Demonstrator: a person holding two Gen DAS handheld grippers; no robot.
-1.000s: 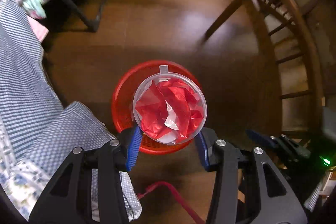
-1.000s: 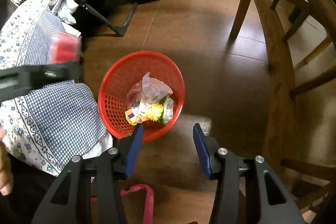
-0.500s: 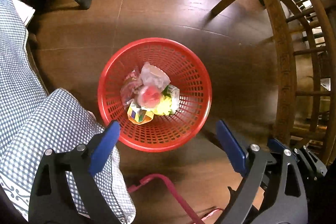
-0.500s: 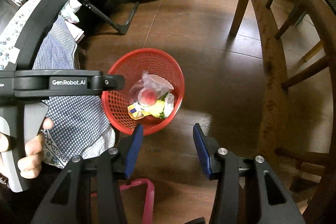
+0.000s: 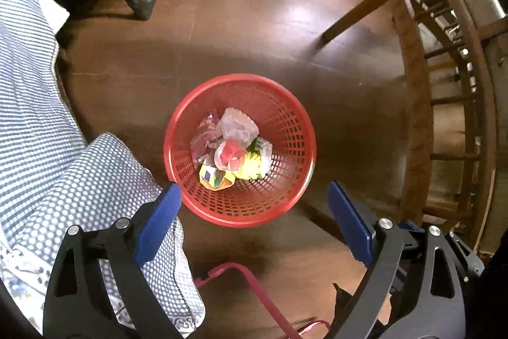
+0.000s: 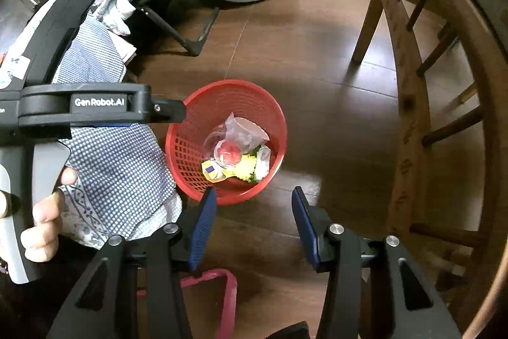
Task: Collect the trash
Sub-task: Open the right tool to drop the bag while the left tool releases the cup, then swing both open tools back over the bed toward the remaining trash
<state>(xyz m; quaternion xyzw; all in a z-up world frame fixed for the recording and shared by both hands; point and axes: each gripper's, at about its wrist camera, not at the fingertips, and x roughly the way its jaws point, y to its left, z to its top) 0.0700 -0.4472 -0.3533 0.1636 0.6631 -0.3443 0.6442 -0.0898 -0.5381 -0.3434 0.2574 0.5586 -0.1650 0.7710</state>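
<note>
The one legible marking is "GenRobot.AI", in white letters along the black side of the left tongs (image 6: 168,113), seen in the right wrist view. A crumpled yellow wrapper (image 6: 213,172) in the red basket (image 6: 184,154) carries printing, too small to read.

I see a red mesh basket (image 5: 240,208) standing upright on the dark wooden floor, rim round and open. Inside it lies a heap of trash. On top sits a clear plastic cup (image 5: 229,157) stuffed with red paper, tipped on its side. Touching it are a crumpled clear bag (image 5: 238,124), a yellow wrapper (image 5: 216,177) with a blue patch, and a yellow-green scrap (image 5: 250,166). From the right camera I note the same basket (image 6: 270,123) and cup (image 6: 228,153).
</note>
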